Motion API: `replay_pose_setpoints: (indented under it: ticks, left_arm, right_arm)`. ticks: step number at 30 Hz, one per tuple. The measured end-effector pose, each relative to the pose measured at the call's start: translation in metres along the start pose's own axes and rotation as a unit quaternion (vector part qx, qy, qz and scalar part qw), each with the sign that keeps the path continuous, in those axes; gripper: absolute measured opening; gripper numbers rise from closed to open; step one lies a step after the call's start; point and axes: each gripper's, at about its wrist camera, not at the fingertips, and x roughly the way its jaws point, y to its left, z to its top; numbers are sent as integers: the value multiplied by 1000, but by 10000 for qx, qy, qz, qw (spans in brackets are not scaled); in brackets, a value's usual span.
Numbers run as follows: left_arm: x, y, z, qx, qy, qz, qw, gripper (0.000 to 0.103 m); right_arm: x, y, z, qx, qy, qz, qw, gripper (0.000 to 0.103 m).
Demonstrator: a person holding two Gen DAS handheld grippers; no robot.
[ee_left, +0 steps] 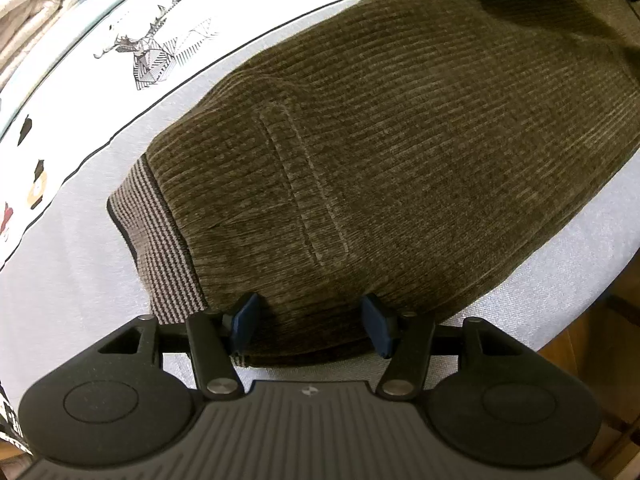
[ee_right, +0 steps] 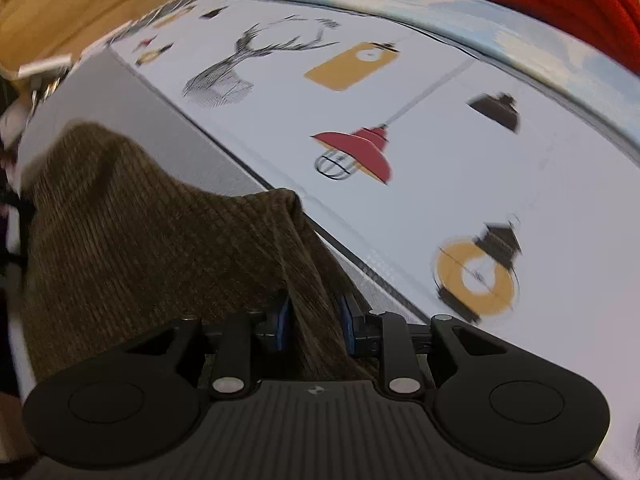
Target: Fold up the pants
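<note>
Your right gripper (ee_right: pixel 314 320) is clamped on a raised fold of the soft, thick corduroy pants (ee_left: pixel 380 152) lying on the sheet (ee_left: pixel 72 264), while your left gripper (ee_left: pixel 310 326), jaws apart, could take the edge at 6 o'clock.

Olive pants (ee_left: pixel 400 152) of ribbed, fuzzy corduroy-like cloth; printed table cover (ee_right: pixel 400 100) looks smooth, perhaps matt fabric.
</note>
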Motion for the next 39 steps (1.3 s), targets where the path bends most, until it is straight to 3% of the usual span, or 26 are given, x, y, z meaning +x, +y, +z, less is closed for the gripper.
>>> replay_pose_setpoints:
  ticks: [4, 6, 8, 11, 13, 16, 19, 20, 21, 23, 26, 29, 32, 35, 37, 39]
  left_arm:
    - [-10, 8, -2, -289, -116, 13, 9995, 63]
    - [-18, 11, -1, -481, -211, 29, 9986, 63]
    - [-25, 12, 0, -614, -326, 60, 9976, 63]
    - [-35, 11, 9, -760, -499, 158, 9957, 63]
    - [-41, 9, 16, -830, -592, 159, 9947, 63]
    - [-46, 4, 29, -820, -721, 187, 9938, 63]
    - [-52, -7, 45, -736, -847, 236, 9934, 63]
    - [-54, -12, 48, -728, -897, 237, 9930, 63]
    - [-55, -16, 55, -733, -953, 223, 9925, 63]
    - [-59, -24, 68, -760, -1065, 135, 9913, 63]
    - [-62, -38, 86, -732, -1226, -4, 9898, 63]
    - [-67, -53, 103, -739, -1339, -106, 9882, 63]
    - [-66, -68, 123, -666, -1429, -239, 9872, 63]
    - [-67, -84, 139, -539, -1499, -313, 9867, 63]
    - [-69, -94, 147, -456, -1541, -384, 9863, 63]
    - [-70, -105, 155, -350, -1587, -438, 9857, 63]
  right_arm:
    - [-35, -30, -12, 505, -246, -472, 9973, 35]
    - [-57, -50, -23, 850, -422, -984, 9906, 35]
    - [-79, -70, -38, 1237, -581, -1208, 9832, 35]
    - [-103, -86, -59, 1526, -755, -1016, 9801, 37]
    - [-113, -87, -72, 1515, -761, -516, 9842, 37]
    - [-108, -65, -91, 789, -370, -245, 9959, 36]
    - [-85, -56, -105, 300, 41, -705, 9971, 32]
    - [-75, -58, -109, 141, 171, -1226, 9922, 27]
    - [-72, -65, -112, 192, 168, -1487, 9886, 20]
    - [-83, -84, -116, 855, -105, -1220, 9888, 18]
    - [-98, -98, -130, 1094, -60, -1125, 9876, 13]
    - [-120, -115, -162, 1285, 101, -1393, 9818, 13]
    - [-151, -144, -208, 1996, 160, -1740, 9642, 22]
    - [-186, -171, -270, 2738, 190, -2332, 9329, 24]
    - [-215, -186, -318, 3316, 54, -2673, 9047, 24]
    - [-246, -196, -367, 3889, 36, -3266, 8615, 25]
